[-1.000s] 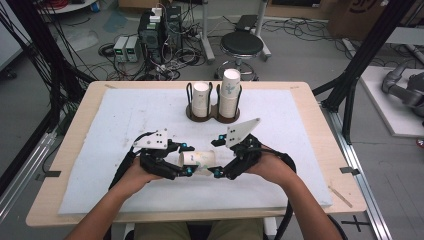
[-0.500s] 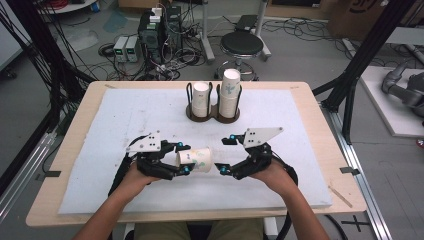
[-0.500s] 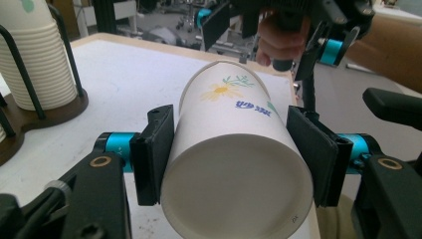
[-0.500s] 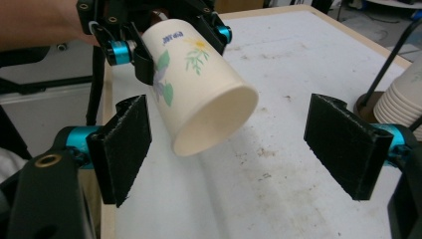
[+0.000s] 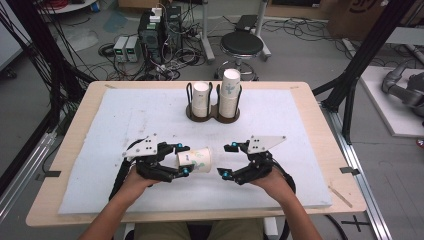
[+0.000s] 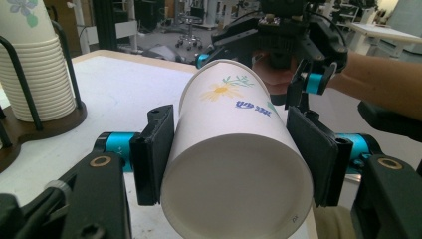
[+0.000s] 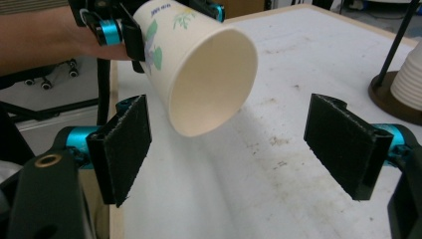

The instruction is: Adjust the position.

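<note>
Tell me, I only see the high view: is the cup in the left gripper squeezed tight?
Observer: Yes. In the left gripper view the left gripper has both black pads pressed on the sides of the paper cup, near its base.
Operator: Which way is the cup's mouth facing?
Observer: The right gripper view looks straight into the open mouth, so it faces the right gripper.
Operator: Is that gripper touching the cup?
Observer: No. Its jaws stand wide open and the rim hangs between them, clear of both pads.
Operator: Is there anything printed on the cup?
Observer: A yellow daisy with green leaves and small blue writing.
</note>
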`<state>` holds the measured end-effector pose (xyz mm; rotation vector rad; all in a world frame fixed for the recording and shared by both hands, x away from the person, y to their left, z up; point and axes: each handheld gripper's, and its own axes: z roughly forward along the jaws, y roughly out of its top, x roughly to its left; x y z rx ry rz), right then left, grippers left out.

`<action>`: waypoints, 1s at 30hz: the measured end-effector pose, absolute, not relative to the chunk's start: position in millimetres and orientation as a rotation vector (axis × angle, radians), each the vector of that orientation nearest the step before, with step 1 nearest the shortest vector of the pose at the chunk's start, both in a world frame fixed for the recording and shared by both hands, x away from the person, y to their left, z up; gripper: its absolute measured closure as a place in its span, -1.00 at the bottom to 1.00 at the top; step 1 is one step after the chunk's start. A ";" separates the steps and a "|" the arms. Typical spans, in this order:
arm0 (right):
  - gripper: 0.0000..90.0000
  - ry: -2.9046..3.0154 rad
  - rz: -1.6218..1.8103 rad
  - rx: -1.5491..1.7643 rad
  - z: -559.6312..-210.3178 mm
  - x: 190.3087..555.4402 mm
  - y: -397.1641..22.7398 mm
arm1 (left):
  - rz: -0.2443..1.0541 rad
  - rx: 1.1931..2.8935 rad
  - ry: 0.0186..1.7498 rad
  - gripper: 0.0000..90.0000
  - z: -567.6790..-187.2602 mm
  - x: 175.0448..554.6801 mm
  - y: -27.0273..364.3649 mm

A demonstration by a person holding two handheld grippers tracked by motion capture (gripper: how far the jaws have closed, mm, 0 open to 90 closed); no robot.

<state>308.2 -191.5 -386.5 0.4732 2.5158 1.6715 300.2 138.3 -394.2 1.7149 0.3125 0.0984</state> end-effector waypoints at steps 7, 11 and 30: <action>-0.57 2.558 1.697 0.439 -390.5 307.3 -185.4 | 0.083 1.714 0.285 -0.17 -393.4 297.4 135.4; -0.57 2.574 1.707 0.413 -390.8 306.6 -180.4 | 0.073 1.706 0.258 -0.17 -391.6 295.7 132.6; -0.57 2.606 1.821 0.336 -391.8 305.5 -168.4 | 0.002 1.679 0.166 -0.16 -390.5 294.7 126.9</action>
